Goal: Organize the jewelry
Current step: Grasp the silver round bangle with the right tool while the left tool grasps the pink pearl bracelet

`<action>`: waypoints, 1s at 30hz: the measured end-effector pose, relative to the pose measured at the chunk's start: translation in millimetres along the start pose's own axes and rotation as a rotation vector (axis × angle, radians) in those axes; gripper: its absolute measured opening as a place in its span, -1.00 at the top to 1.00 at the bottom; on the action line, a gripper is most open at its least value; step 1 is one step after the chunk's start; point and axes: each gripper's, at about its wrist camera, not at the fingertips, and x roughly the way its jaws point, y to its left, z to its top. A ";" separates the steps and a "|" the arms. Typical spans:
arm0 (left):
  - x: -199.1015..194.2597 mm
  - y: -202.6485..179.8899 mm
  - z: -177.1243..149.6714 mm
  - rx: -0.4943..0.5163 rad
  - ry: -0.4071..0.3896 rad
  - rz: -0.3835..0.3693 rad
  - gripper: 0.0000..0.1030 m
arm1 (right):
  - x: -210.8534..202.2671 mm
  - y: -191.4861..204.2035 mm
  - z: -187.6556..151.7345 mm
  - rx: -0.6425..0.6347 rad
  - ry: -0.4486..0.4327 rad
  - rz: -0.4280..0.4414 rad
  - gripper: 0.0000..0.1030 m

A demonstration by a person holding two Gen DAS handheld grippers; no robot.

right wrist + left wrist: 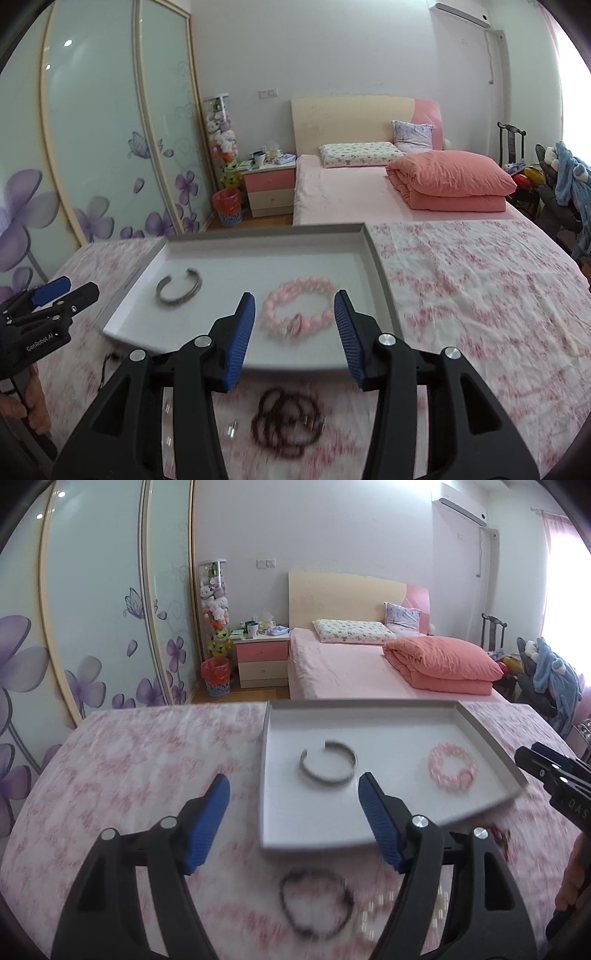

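Both grippers over a table draped in a pink floral cloth (461, 288), bedroom behind. White shallow tray (491, 738) on the cloth, holding two pieces: an open silver cuff bangle (328, 763) toward its left side, and a pink beaded bracelet (298, 312) toward its right, the two well apart. Left gripper (293, 819) spread wide, blue ribbed pads bare, nothing between them; seen through the gap, tray edge and a dark beaded ring (316, 904) lying on the cloth just in front of the tray, blurred. Right gripper (293, 334) parted, nothing clasped; pink bracelet visible between the fingers but lying flat in the tray, clear of both pads. Dark red beaded strand (286, 424) coiled on the cloth below, outside the tray, with a few small pale pieces (232, 430) beside it, too blurred to identify. Lettering: "GenRobot AI" legible on the left gripper body in the right wrist view; partial "DAS" on the right gripper body in the left wrist view. No other writing readable.
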 end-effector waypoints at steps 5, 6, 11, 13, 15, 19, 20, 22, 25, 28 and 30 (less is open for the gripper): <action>-30.2 5.7 -26.3 -0.001 0.026 -0.033 -0.38 | -21.9 7.3 -25.3 -0.023 0.052 0.023 0.10; -35.8 6.6 -31.8 -0.003 0.031 -0.039 -0.38 | -25.6 8.6 -30.5 -0.026 0.066 0.025 0.10; -58.2 10.7 -53.0 -0.021 0.043 -0.056 -0.38 | -45.5 15.9 -56.9 -0.034 0.130 0.042 0.10; -65.0 12.5 -59.3 -0.023 0.044 -0.056 -0.40 | -51.0 19.7 -66.9 -0.036 0.156 0.051 0.09; -70.7 14.5 -63.9 -0.026 0.046 -0.050 -0.41 | -55.4 23.7 -79.6 -0.040 0.193 0.064 -0.03; -81.4 20.1 -69.9 -0.045 0.045 -0.044 -0.42 | -58.2 31.7 -98.5 -0.054 0.246 0.088 -0.17; -84.6 21.8 -71.3 -0.050 0.043 -0.040 -0.43 | -57.6 34.2 -101.3 -0.058 0.257 0.092 -0.26; -89.2 25.3 -73.5 -0.056 0.040 -0.034 -0.45 | -55.7 39.0 -104.7 -0.068 0.275 0.090 -0.38; -94.6 29.6 -75.3 -0.062 0.036 -0.029 -0.47 | -50.5 46.8 -105.7 -0.097 0.294 0.085 -0.65; -98.2 32.4 -76.3 -0.066 0.035 -0.024 -0.48 | -43.2 54.4 -106.5 -0.119 0.312 0.069 -0.65; -99.9 32.6 -77.1 -0.068 0.036 -0.022 -0.48 | -36.8 57.2 -107.1 -0.124 0.325 0.054 -0.65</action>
